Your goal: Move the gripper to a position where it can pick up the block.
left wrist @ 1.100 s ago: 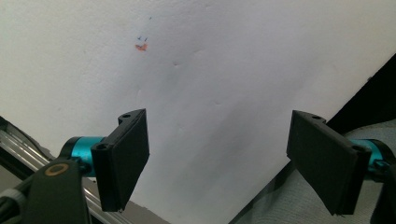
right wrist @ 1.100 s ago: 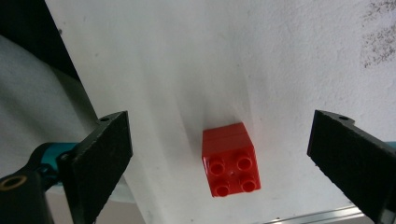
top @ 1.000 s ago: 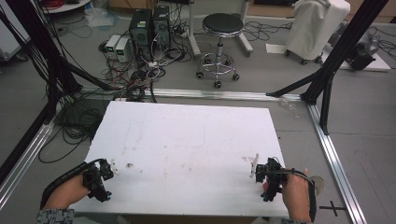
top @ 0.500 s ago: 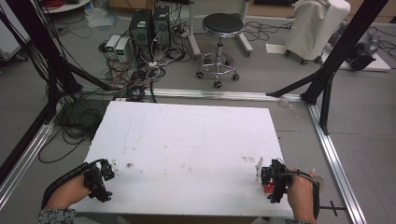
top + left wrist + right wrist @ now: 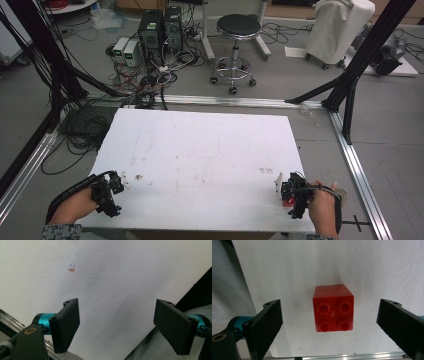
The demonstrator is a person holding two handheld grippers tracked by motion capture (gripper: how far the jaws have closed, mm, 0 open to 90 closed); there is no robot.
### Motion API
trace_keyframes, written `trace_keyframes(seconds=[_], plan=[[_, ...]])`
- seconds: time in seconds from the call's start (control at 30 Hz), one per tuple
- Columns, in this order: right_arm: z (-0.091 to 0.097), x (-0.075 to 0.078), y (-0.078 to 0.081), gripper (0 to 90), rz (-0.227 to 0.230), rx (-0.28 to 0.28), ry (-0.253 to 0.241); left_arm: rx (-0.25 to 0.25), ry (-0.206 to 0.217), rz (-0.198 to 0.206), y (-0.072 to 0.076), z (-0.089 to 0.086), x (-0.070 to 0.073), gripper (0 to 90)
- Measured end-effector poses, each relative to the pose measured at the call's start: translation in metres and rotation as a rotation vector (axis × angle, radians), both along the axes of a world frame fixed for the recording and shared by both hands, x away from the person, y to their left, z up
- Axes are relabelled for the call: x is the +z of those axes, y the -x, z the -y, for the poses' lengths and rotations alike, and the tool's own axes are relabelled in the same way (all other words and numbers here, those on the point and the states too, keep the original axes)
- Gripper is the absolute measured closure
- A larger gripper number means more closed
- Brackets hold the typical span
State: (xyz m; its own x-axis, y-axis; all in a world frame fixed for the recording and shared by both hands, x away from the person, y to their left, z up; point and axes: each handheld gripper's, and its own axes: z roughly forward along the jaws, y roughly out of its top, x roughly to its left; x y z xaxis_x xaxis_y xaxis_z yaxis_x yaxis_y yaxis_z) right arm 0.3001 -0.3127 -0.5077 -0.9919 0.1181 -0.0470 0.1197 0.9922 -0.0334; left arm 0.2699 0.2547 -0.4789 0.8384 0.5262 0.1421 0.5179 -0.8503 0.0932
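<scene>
Two claws: sitting at the near corners of the white desk, well apart from each other.
Left claw: resting at about 8 o'clock on the desk in the high view, held by the left hand; in the left gripper view, jaws standing wide apart, gripping nothing, showing bare white surface between them.
Right claw: sitting at about 4 o'clock on the desk in the high view, held by the right hand; in the right gripper view, jaws spread wide, touching nothing.
Red brick: lying on the desk between the right claw's open jaws, apart from both, four round studs facing the camera; showing in the high view as a small red spot beside that claw, near the desk's front edge.
Desk marks: small orange and blue smudge showing at about 11 o'clock in the left gripper view.
Floor behind: black round stool standing at 12 o'clock beyond the desk, with computer towers and tangled cables at 11 o'clock.
</scene>
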Motion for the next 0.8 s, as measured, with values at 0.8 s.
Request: trace_keyframes(seconds=[0.8], plan=[[0.003,-0.015,-0.003,5.9,-0.033,0.050,-0.003,0.002,0.001,0.000,0.000,0.000,-0.001,21.5]])
